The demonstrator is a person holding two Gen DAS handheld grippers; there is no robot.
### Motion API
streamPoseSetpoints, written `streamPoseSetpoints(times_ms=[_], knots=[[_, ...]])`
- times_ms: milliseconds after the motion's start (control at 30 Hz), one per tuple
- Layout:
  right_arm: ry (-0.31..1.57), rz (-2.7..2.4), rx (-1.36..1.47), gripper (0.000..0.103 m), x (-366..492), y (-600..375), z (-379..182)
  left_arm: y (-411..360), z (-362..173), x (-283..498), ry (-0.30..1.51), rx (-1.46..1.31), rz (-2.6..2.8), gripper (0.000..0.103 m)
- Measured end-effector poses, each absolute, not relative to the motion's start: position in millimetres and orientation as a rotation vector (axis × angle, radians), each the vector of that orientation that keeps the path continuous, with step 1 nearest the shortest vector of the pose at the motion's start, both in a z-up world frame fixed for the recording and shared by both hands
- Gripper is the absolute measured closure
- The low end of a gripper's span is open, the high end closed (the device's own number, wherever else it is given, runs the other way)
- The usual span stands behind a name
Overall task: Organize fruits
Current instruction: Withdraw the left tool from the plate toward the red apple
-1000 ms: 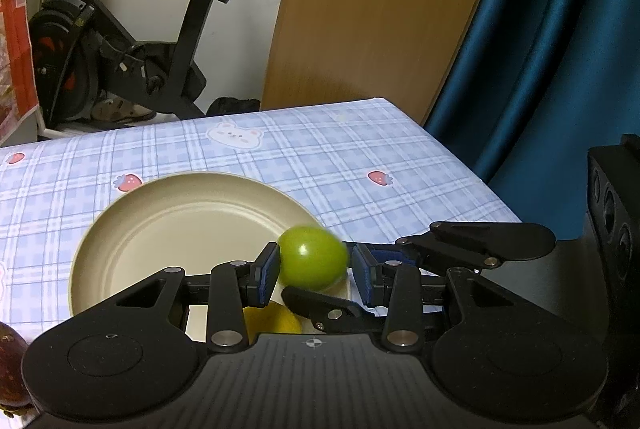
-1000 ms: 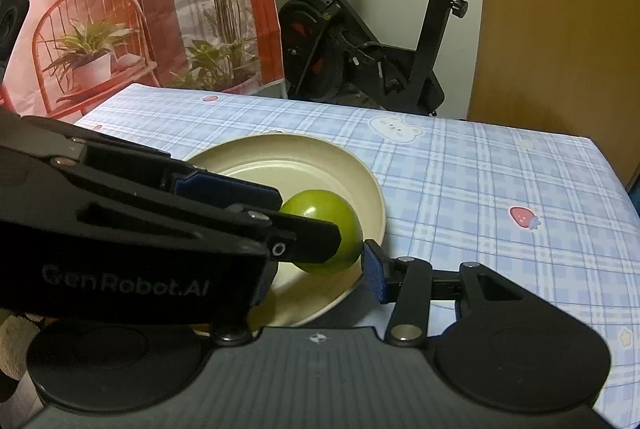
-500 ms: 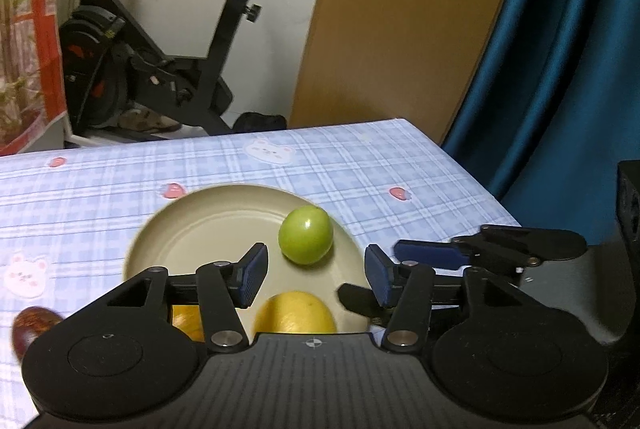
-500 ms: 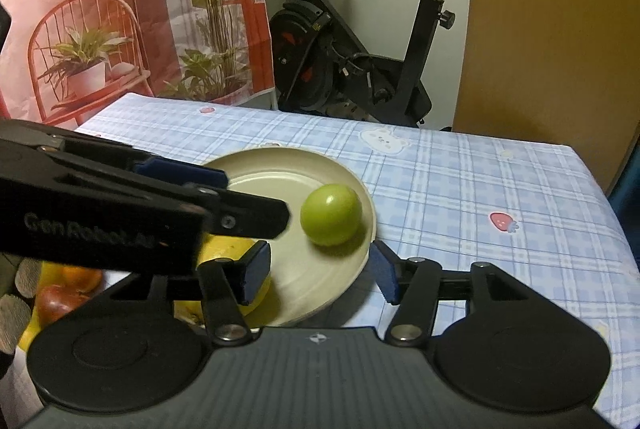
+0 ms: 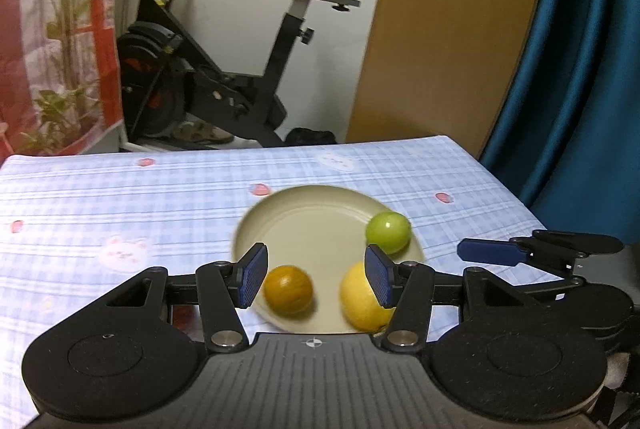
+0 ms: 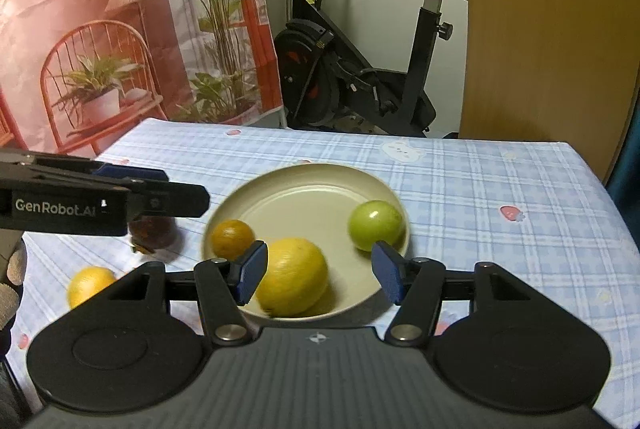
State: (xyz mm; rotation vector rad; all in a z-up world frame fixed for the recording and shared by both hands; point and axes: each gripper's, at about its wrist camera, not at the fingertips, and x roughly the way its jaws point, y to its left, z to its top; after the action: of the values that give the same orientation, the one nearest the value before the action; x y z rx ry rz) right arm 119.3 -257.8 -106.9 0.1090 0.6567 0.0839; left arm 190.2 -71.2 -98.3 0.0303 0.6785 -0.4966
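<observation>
My left tongs (image 5: 316,279) hang spread and empty above a cream plate (image 5: 316,213) holding a green fruit (image 5: 388,232), an orange fruit (image 5: 289,289) and a yellow fruit (image 5: 360,299). My right tongs (image 6: 320,271) are also spread, holding nothing. Only the right view shows a dark fruit (image 6: 154,231) and another yellow fruit (image 6: 90,285) on the checked tablecloth (image 6: 500,189), left of the plate.

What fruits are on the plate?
On the plate sit a green fruit, a big yellow one and a small orange one. The gripper hides its near edge.
</observation>
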Motion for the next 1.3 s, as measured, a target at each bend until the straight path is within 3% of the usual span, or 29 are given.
streamPoseSetpoints(times_ms=[500, 867, 1100, 1300], knots=[[0.612, 0.100, 0.125, 0.042, 90.4, -223.1, -90.1, -7.0, -73.7, 153.7, 0.626, 0.012, -0.452, 0.047], [0.627, 0.180, 0.098, 0.041, 85.1, -186.8, -100.9, 29.9, -91.9, 146.7, 0.669, -0.012, -0.429, 0.047], [0.694, 0.238, 0.073, 0.030, 88.3, -161.7, -129.6, 22.3, -112.7, 141.8, 0.704, -0.029, -0.474, 0.047], [0.721, 0.273, 0.062, 0.029, 102.8, -150.5, -140.9, 14.1, -128.4, 145.9, 0.731, -0.054, -0.489, 0.047]])
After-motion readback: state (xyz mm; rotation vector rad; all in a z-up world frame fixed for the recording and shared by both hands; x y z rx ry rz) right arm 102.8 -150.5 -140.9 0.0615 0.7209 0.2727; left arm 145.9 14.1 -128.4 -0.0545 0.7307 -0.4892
